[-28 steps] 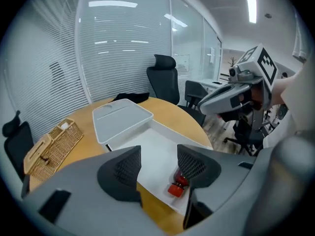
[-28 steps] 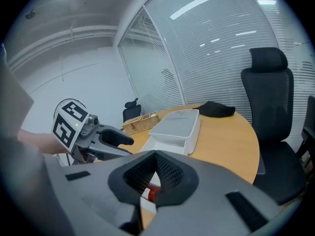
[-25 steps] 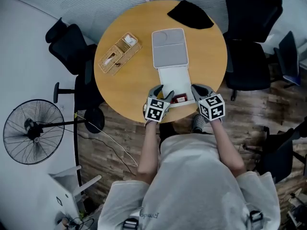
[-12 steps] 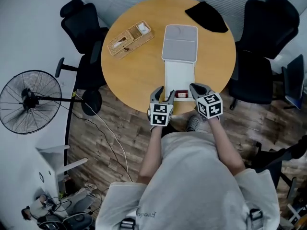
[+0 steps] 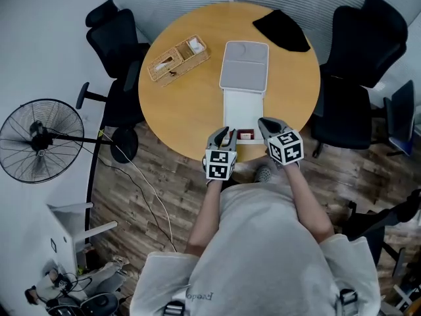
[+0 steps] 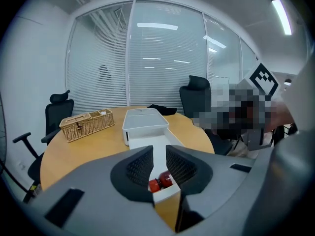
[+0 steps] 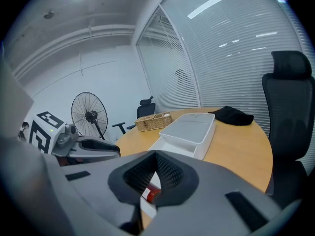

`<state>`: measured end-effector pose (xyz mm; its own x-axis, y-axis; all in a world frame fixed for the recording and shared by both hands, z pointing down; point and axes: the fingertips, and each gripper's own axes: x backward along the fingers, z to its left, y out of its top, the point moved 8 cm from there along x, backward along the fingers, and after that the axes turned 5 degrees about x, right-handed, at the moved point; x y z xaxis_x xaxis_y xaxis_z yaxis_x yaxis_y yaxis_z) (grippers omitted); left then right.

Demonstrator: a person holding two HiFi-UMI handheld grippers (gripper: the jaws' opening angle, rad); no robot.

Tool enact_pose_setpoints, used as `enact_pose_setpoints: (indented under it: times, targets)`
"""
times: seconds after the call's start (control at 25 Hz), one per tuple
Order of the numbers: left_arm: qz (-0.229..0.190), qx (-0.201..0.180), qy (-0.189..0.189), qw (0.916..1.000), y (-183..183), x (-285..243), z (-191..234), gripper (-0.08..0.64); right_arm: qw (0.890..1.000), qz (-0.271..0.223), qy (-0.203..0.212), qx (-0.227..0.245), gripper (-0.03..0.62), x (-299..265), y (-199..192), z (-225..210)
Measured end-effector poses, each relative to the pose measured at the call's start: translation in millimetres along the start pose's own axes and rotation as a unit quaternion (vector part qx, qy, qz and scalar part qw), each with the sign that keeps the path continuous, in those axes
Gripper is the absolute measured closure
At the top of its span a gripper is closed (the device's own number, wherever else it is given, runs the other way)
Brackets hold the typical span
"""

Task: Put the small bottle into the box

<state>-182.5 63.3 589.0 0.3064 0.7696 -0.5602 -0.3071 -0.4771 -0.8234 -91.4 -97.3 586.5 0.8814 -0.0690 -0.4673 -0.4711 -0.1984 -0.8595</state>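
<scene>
The small red bottle [image 5: 246, 135] lies on its side in the near end of the white box's pulled-out drawer [image 5: 240, 107]. In the left gripper view the bottle [image 6: 161, 182] shows just beyond the jaws, inside the drawer. My left gripper [image 5: 223, 134] hangs at the drawer's near left corner. Its jaws are closing, a narrow gap still shows, and nothing is between them [image 6: 159, 150]. My right gripper [image 5: 264, 124] is at the drawer's near right corner, shut and empty [image 7: 156, 154], with the bottle [image 7: 152, 194] below and beyond it.
The white box [image 5: 245, 66] stands mid-table on the round wooden table [image 5: 184, 104]. A wicker basket [image 5: 177, 59] sits at the back left and a black cloth [image 5: 281, 30] at the back right. Office chairs [image 5: 365, 58] and a floor fan [image 5: 39, 140] surround the table.
The left gripper's jaws have narrowed from wide open to a small gap, with nothing caught in them. Both grippers stay by the drawer's near end, and the bottle has not moved.
</scene>
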Motion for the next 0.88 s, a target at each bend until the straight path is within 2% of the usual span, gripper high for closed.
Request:
enact_pose_setpoints:
  times: [0.2,0.36,0.64,0.88]
  targets:
    - [0.001,0.005,-0.013,0.9999,0.5,-4.2,-2.9,0.523,1.0,-0.003,-0.006,-0.005,0.574,3.5,-1.0,-2.5]
    - [0.01,0.002,-0.019,0.9998,-0.6,-7.5,-4.6,0.531,1.0,-0.005,-0.012,-0.01,0.574,6.4,-4.8,-2.6]
    - [0.019,0.015,-0.007,0.9997,-7.9,-7.8,-5.4,0.531,0.999,-0.013,-0.022,-0.019,0.574,15.1,-6.9,-5.7]
    - [0.013,0.046,-0.01,0.9988,-12.5,-6.9,-2.9,0.531,1.0,-0.012,-0.02,-0.02,0.574,15.8,-10.1,-6.6]
